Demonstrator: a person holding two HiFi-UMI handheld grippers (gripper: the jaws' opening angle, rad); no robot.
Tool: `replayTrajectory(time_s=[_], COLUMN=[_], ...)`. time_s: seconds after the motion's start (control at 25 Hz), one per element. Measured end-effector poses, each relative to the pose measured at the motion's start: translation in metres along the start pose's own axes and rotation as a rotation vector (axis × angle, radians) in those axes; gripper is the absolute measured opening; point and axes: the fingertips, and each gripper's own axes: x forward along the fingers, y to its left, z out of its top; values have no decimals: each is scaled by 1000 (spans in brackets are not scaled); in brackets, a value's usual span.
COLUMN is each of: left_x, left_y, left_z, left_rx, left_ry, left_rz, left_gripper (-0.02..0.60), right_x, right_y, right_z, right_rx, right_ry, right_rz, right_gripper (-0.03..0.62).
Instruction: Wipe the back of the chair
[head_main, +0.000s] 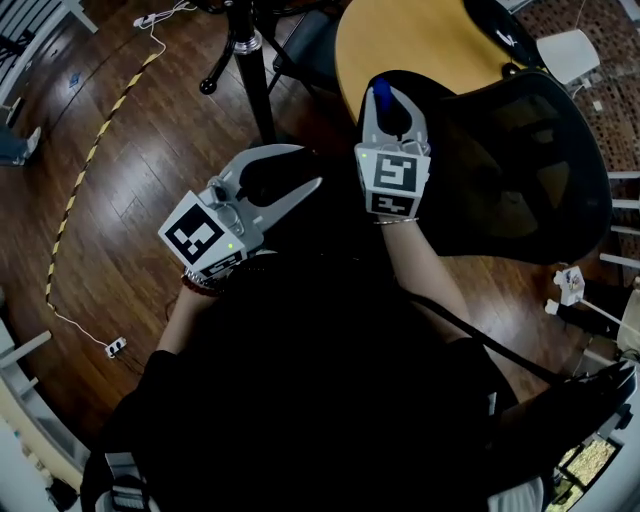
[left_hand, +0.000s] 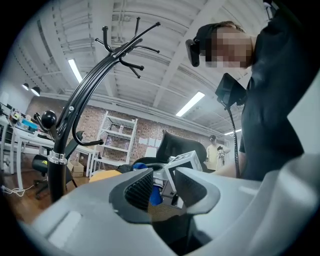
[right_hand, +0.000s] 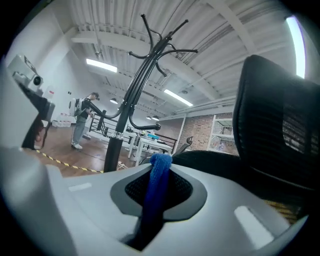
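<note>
The right gripper (head_main: 393, 112) is clamped on a blue cloth (right_hand: 159, 182), which stands up as a narrow fold between its closed jaws and pokes out past the tips. The black mesh chair back (head_main: 530, 165) rises just to this gripper's right and slightly ahead; whether the cloth touches it cannot be told. A round wooden table (head_main: 420, 40) lies beyond the gripper's tips, and a black coat rack (right_hand: 131, 107) stands ahead to its left. The left gripper (head_main: 305, 167) hangs just beside the right one, on its left, jaws wide apart with nothing between them, pointing toward it.
</note>
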Motion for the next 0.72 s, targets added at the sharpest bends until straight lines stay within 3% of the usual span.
replayTrajectory(time_s=[0.16,0.28,0.44,0.56,0.72], left_x=[-2,9,42,63,83], left_y=[7,-5,-20,-30,-37], left_z=[3,5,0,-1,6], left_rx=[0,14,-8,-33,-12], left_ry=[4,25,29,9,-12], left_rz=[-7,-59,-155,-213,-222], left_gripper=[140,140,140,140,114], right_x=[-10,-50,-123,-195,-316], right_y=[1,-18,-53,-87,-159], right_z=[5,13,-4,-46,-144], right_rx=[181,244,245,203,302], right_ry=[-94,-143,-156,-91,97], right_rz=[126,127,99,-31,-412], right_gripper=[38,38,38,38,38])
